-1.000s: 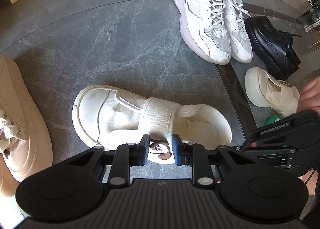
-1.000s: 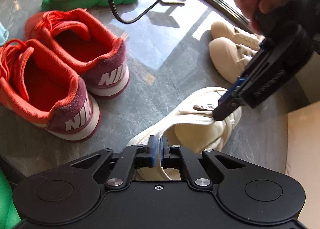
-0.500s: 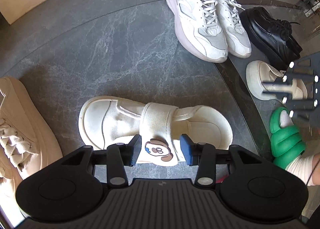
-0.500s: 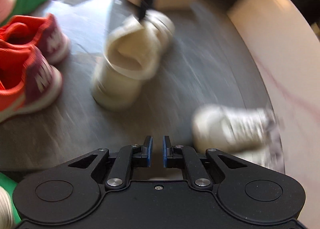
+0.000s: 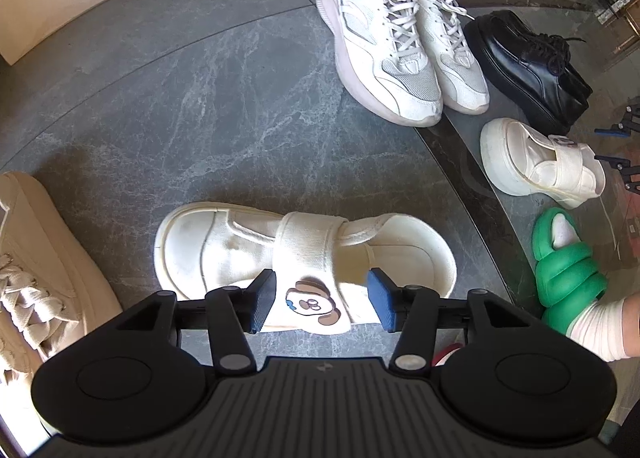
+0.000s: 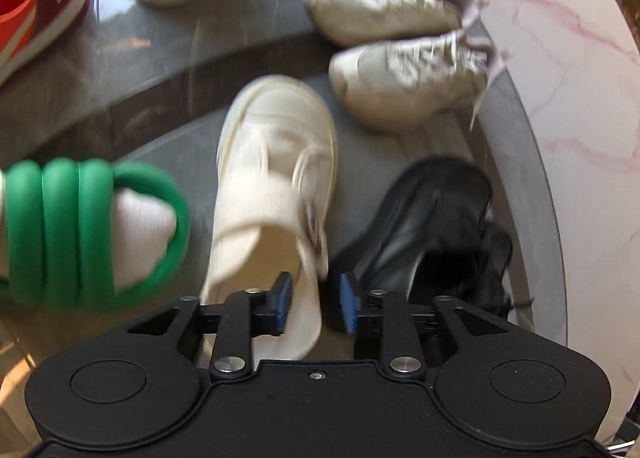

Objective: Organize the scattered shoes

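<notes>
A cream strap shoe (image 5: pixel 304 258) with a cartoon patch lies on the grey stone floor right below my left gripper (image 5: pixel 316 304), which is open around its strap without gripping. Its cream mate (image 5: pixel 540 162) stands at the right, beside a black shoe (image 5: pixel 528 66). In the right wrist view that mate (image 6: pixel 276 186) lies just ahead of my right gripper (image 6: pixel 314 304), which is open with the shoe's heel edge between the jaws. The black shoe (image 6: pixel 432 226) is right of it.
A pair of white sneakers (image 5: pixel 400 42) stands at the back, also in the right wrist view (image 6: pixel 400 54). A beige sneaker (image 5: pixel 36 270) is at left. A foot in a green slide (image 5: pixel 568 270) stands right. Red sneakers (image 6: pixel 36 6) lie far left.
My left gripper has opened and let go of the cream shoe's strap. My right gripper swung away from that shoe to its mate by the black shoe and opened.
</notes>
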`<state>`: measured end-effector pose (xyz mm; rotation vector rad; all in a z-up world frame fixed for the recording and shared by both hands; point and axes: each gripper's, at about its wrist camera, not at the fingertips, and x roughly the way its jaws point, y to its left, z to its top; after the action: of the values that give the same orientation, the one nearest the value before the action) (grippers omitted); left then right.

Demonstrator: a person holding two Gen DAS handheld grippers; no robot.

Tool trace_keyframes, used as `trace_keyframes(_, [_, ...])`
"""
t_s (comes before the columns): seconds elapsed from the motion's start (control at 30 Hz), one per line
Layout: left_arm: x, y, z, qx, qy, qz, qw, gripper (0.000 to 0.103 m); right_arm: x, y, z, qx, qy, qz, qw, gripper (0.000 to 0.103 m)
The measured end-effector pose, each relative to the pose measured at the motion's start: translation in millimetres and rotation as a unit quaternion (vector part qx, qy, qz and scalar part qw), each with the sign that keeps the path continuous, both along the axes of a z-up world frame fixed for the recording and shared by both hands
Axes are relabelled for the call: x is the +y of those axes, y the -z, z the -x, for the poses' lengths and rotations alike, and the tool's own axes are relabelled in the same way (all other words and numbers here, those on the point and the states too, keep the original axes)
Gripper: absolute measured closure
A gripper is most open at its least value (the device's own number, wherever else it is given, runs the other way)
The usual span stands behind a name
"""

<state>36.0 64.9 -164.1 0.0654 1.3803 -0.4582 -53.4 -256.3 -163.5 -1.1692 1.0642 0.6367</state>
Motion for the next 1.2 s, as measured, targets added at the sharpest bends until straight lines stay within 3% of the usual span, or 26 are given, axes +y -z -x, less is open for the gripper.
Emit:
trace_keyframes(0.13, [-2.3, 4.3, 2.3, -0.003, -0.004, 0.003, 1.0, 0.054, 9.9, 20.3, -4.1, 0.0, -0.002, -0.024, 1.0, 0.077])
trace_keyframes(0.27, [-3.8, 8.2, 4.0, -0.008, -0.008, 0.003, 0.9999, 0.054, 16.5, 38.8, -4.6, -0.037, -0.028, -0.034, 0.998, 0.079])
trace_keyframes(0.43, [-4.4, 11.3, 5.2, -0.019, -0.022, 0.003, 0.9996, 0.053, 8.8, 44.7, -14.1, -0.053, 0.007, -0.069, 0.996, 0.08])
trace_keyframes(0.47, [-4.7, 11.7, 5.3, -0.021, -0.024, 0.002, 0.9995, 0.053, 9.9, 44.0, -13.7, -0.052, 0.004, -0.072, 0.996, 0.083])
trace_keyframes(0.5, [-5.5, 12.9, 4.6, -0.02, -0.026, -0.002, 0.9995, 0.053, 10.8, 43.4, -13.3, -0.051, 0.001, -0.073, 0.996, 0.093])
trace_keyframes(0.6, [-8.3, 17.5, 3.1, -0.019, -0.03, -0.018, 0.9992, 0.053, 13.1, 42.6, -10.7, -0.049, -0.001, -0.067, 0.997, 0.095])
trace_keyframes(0.73, [-12.8, 22.2, 6.7, -0.024, -0.04, -0.04, 0.9981, 0.056, 16.3, 36.1, -14.3, -0.047, 0.011, -0.078, 0.996, 0.096])
trace_keyframes(0.93, [-14.0, 19.6, 12.9, -0.044, -0.041, -0.059, 0.9964, 0.081, 45.4, 4.9, -9.9, -0.05, -0.003, -0.125, 0.991, 0.096])
trace_keyframes(1.2, [-20.6, 12.1, 27.0, -0.064, -0.022, -0.073, 0.995, 0.086, 85.8, -40.3, -19.5, -0.036, -0.001, -0.214, 0.976, 0.096])
